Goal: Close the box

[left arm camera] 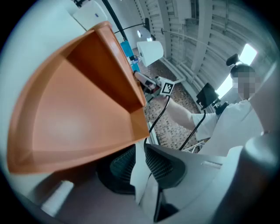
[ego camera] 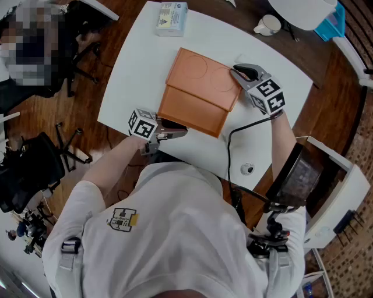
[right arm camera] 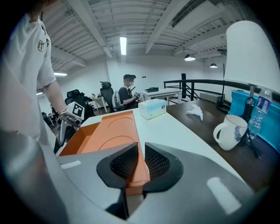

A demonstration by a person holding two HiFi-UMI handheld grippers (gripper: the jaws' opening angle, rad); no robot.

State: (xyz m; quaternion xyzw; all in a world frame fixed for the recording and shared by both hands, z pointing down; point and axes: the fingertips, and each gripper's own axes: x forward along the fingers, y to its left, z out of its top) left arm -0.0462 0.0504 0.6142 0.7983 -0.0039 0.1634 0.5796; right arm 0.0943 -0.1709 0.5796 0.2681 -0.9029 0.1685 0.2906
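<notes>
A person in a white shirt stands at a white table point(ego camera: 140, 64) with a two-jaw tool in each hand, working on an orange box point(ego camera: 198, 93) that lies open near the table's front edge. The box spreads flat in two joined parts: a lid point(ego camera: 204, 75) embossed with two circles on the far side, and a shallow tray point(ego camera: 192, 115) on the side nearer the person.

The right gripper point(ego camera: 242, 73) meets the lid at its far right corner. In the right gripper view, this gripper point(right arm camera: 139, 162) has its jaws pressed close on the lid's point(right arm camera: 116, 131) upturned right edge, and the orange wall runs straight between the ribbed pads.

The left gripper point(ego camera: 178, 131) sits at the tray's near left corner, right by the table edge. In the left gripper view, its jaws point(left arm camera: 140, 164) stand a narrow gap apart with only a pale strip showing between them. The orange tray point(left arm camera: 74, 113) looms just above and beside them, not between them.

A tissue box point(ego camera: 171, 17) rests at the far edge of the table, well apart from the orange box. A white mug point(ego camera: 268, 24) stands on the darker surface beyond. A black cable point(ego camera: 233, 139) trails from the right gripper across the tabletop toward the person. A black office chair point(ego camera: 35, 163) stands on the wood floor to the left.
</notes>
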